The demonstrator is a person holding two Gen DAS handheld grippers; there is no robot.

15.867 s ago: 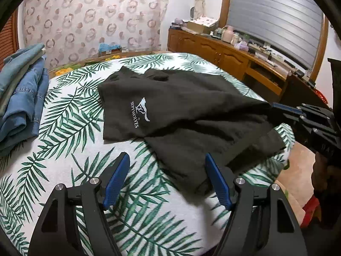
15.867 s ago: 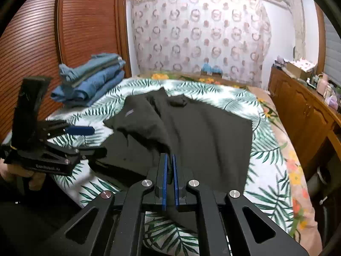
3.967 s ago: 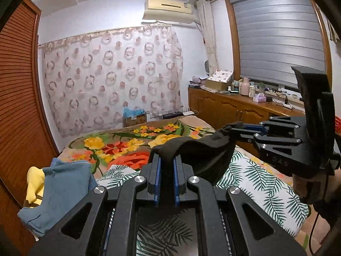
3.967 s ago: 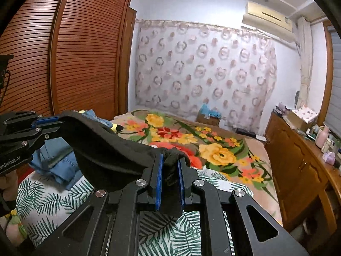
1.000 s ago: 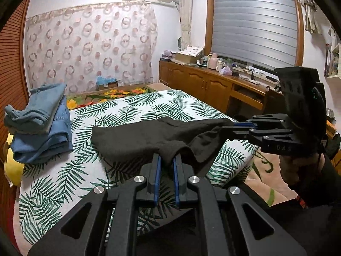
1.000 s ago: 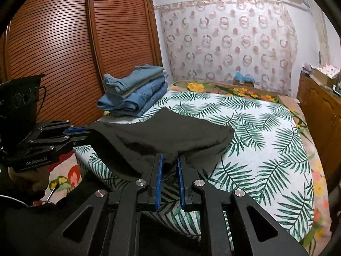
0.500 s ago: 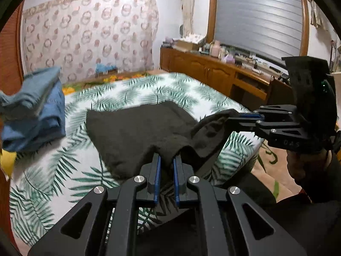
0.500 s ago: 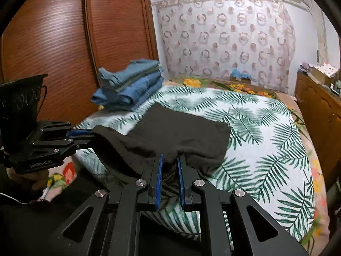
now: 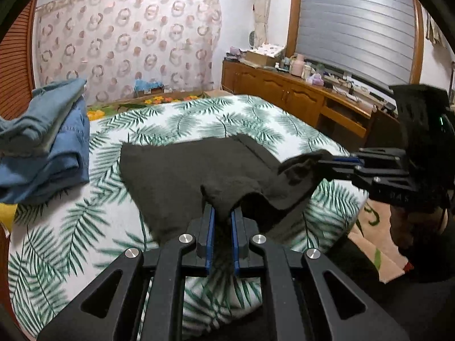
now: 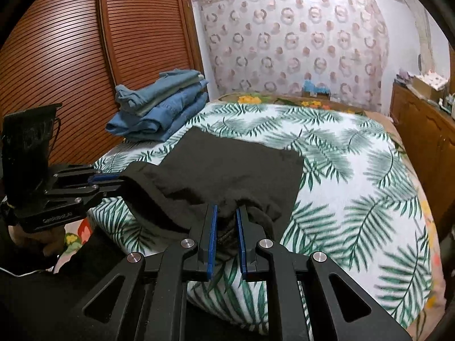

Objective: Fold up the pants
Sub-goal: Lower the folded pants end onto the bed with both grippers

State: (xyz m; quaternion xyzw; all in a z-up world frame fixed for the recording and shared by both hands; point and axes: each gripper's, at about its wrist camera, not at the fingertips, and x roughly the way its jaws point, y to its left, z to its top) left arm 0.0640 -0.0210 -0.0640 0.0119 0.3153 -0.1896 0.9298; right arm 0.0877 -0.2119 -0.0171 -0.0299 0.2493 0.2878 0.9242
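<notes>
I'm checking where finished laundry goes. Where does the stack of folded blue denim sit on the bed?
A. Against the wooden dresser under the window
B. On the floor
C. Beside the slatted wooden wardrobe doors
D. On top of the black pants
C: the folded blue denim stack lies at the bed's edge next to the slatted wardrobe doors, apart from the black pants.

We are in a home bedroom. A bed [image 9: 233,113] with a palm-leaf sheet fills the middle. At ten o'clock a stack of folded jeans [image 10: 159,113] rests beside a slatted wooden wardrobe [image 10: 85,56]. At twelve hangs a ring-patterned curtain [image 9: 128,42]; at two stands a cluttered wooden sideboard [image 9: 298,96] under a shuttered window [image 9: 355,22].
</notes>
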